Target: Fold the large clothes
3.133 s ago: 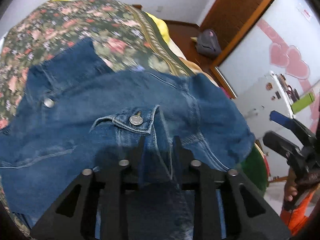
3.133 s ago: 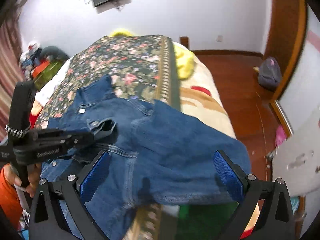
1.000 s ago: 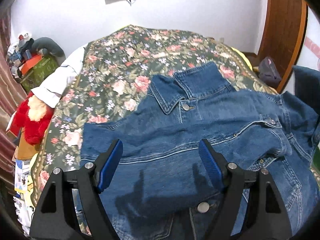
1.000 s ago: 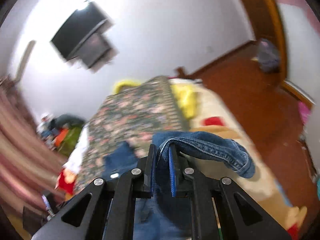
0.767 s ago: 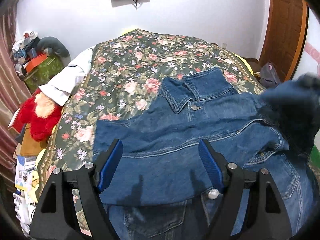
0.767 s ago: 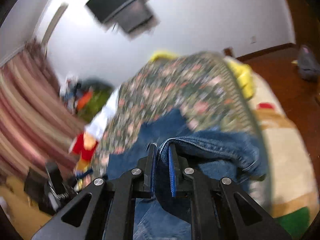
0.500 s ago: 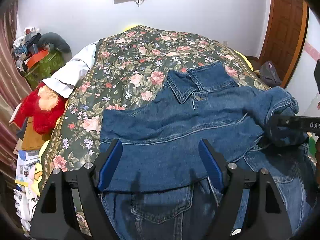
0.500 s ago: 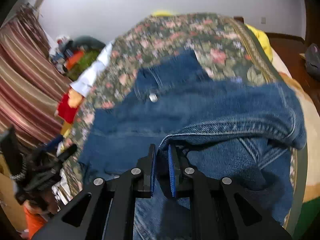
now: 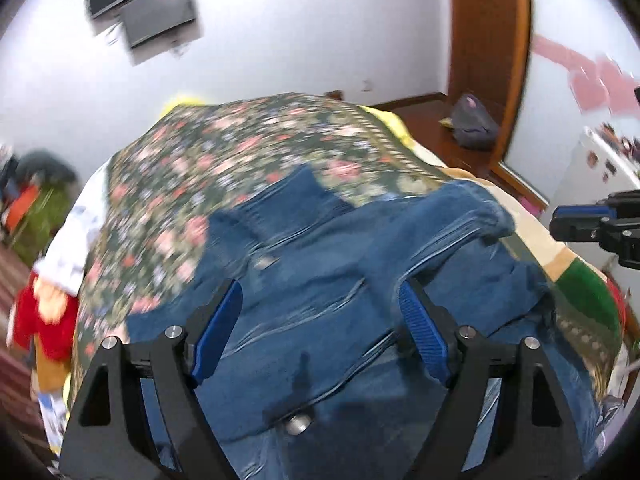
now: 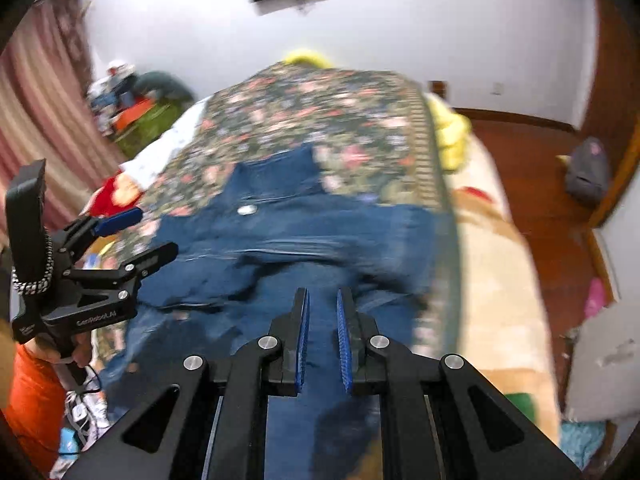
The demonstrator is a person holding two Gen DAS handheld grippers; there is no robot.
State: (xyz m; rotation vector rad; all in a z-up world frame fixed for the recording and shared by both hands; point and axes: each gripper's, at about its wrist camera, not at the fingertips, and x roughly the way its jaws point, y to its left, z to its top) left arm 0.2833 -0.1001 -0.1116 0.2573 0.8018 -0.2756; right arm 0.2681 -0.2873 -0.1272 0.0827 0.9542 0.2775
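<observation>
A blue denim jacket (image 9: 360,280) lies on the floral bedspread (image 9: 240,152), collar toward the far wall, its right sleeve folded across the front. It also shows in the right wrist view (image 10: 304,248). My left gripper (image 9: 320,320) is open and empty above the jacket's lower part; it also shows at the left of the right wrist view (image 10: 132,236). My right gripper (image 10: 322,312) hovers over the jacket's near edge with its jaws slightly apart and nothing between them; its tip shows at the right edge of the left wrist view (image 9: 576,224).
A red plush toy (image 9: 44,316) and clutter lie left of the bed. A yellow pillow (image 10: 448,136) sits at the bed's far right. A grey bag (image 10: 588,176) lies on the wooden floor by the door. A TV (image 9: 148,4) hangs on the far wall.
My right gripper has let go of the sleeve, which now lies folded over the jacket front, and has drawn back. My left gripper stayed open and shifted right.
</observation>
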